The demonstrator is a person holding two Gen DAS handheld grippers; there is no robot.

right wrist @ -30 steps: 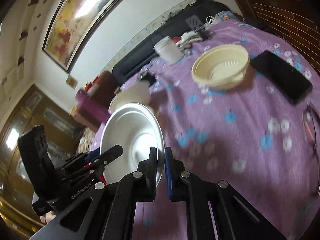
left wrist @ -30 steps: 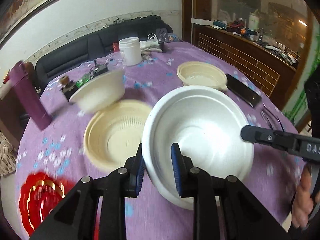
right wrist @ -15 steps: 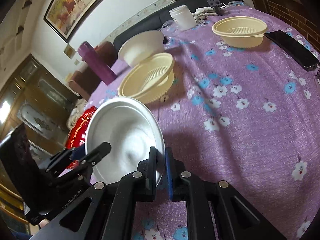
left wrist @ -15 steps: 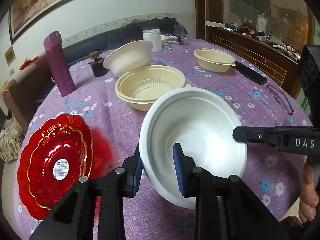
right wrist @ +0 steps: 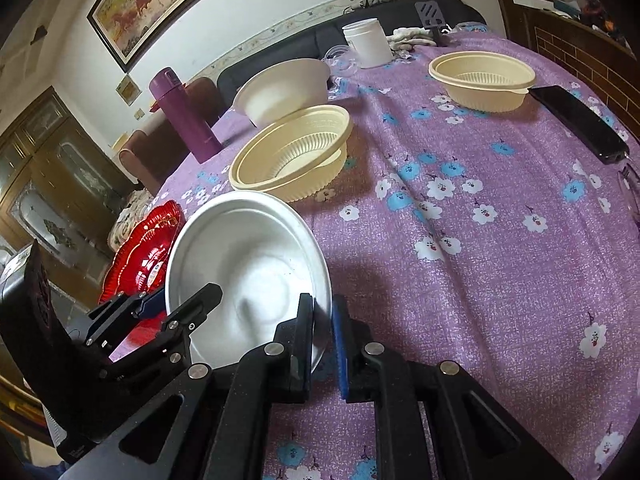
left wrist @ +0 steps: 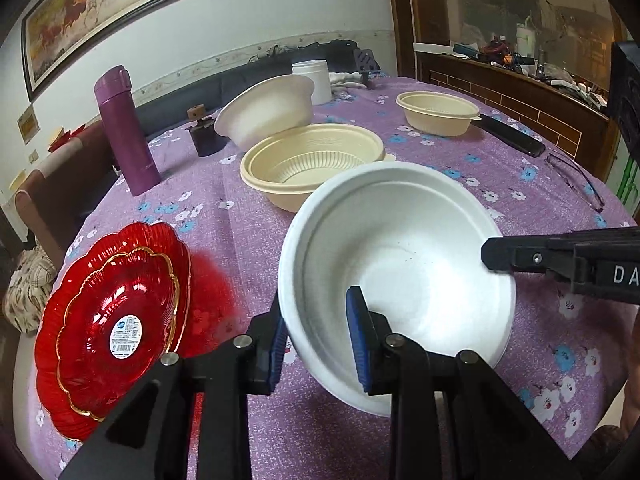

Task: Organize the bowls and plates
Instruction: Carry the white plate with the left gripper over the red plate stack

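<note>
Round surface [left wrist: 248, 240] under a purple floral cloth, dark sofa behind it, framed painting [left wrist: 112, 12] on the wall, wooden cabinet to the right.

White bowl [left wrist: 400, 280] is at the near edge, tilted, gripped by both tongs at once. Left tongs [left wrist: 320, 336] are clamped on its near-left rim, one blue pad inside the bowl and one outside against the wall. Right tongs [right wrist: 322, 344] are pinched nearly shut on the thin rim at the bowl's right side; in the left wrist view their black tip sits at the bowl's right rim. Can't tell whether the bowl's base touches the cloth or is lifted.

Just behind it: large cream bowl [left wrist: 316, 164], upright, ribbed inside. Behind that, a second white bowl [left wrist: 268, 108], tipped, close to the cream bowl's far rim; contact unclear. Smaller cream bowl [left wrist: 438, 112] sits well apart at far right, with a black phone [left wrist: 512, 134] just beside it and glasses [left wrist: 576, 178] nearer the edge.

Red glass plates [left wrist: 112, 320], a smaller one nested in a larger, with a sticker in the centre, lie at the near-left edge, near the held bowl but apart from it. Purple flask [left wrist: 124, 128] stands upright far left, white jar [left wrist: 312, 80] at the far side.
</note>
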